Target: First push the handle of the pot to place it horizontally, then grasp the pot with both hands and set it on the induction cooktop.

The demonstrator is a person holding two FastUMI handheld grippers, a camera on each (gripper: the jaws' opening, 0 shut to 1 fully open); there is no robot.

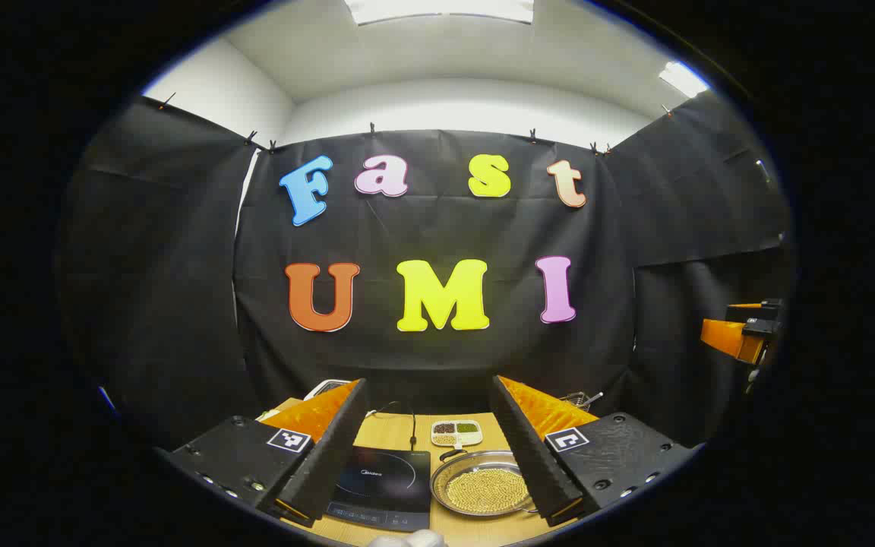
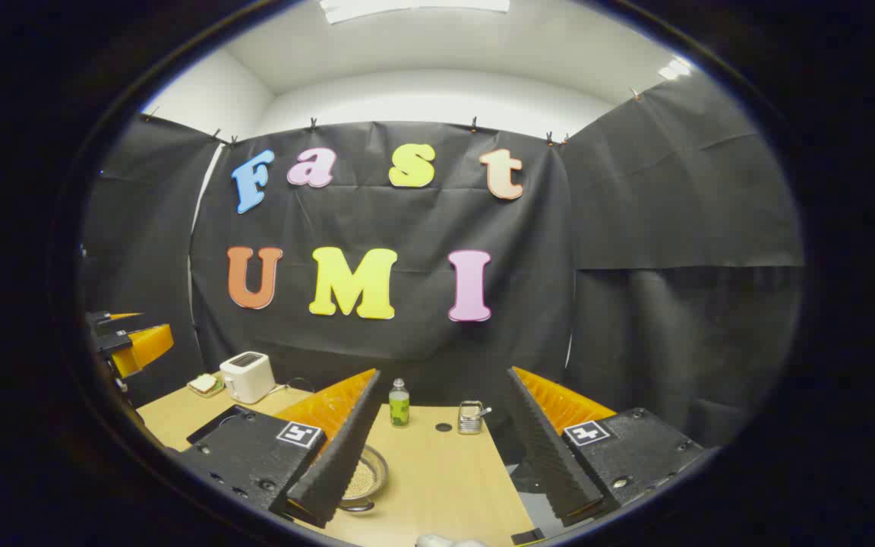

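In the left gripper view we see the left tongs (image 1: 428, 456) spread wide with nothing between the fingers, hanging above the wooden desk (image 1: 468, 532). Between those fingers lies the black induction cooktop (image 1: 384, 486), and just to its right sits the pot (image 1: 483, 486), a shallow metal pan holding small yellow beads; its dark handle (image 1: 453, 453) shows at the far left of the rim (we cannot tell exactly how it is angled). Behind the pot stands a small white divided dish (image 1: 456, 433) with brown and green contents, and a cord (image 1: 411, 425) runs back from the cooktop. At the right edge of that view the other tongs appear, well apart. In the right gripper view the right tongs (image 2: 445, 456) are likewise wide open and hold nothing, over the desk; the pot (image 2: 365, 479) peeks out beside the left finger, partly hidden by it. Farther back stand a small green bottle (image 2: 399, 404), a small metal object (image 2: 471, 417), a white toaster (image 2: 247, 377) and a plate of food (image 2: 204, 384) beside it.
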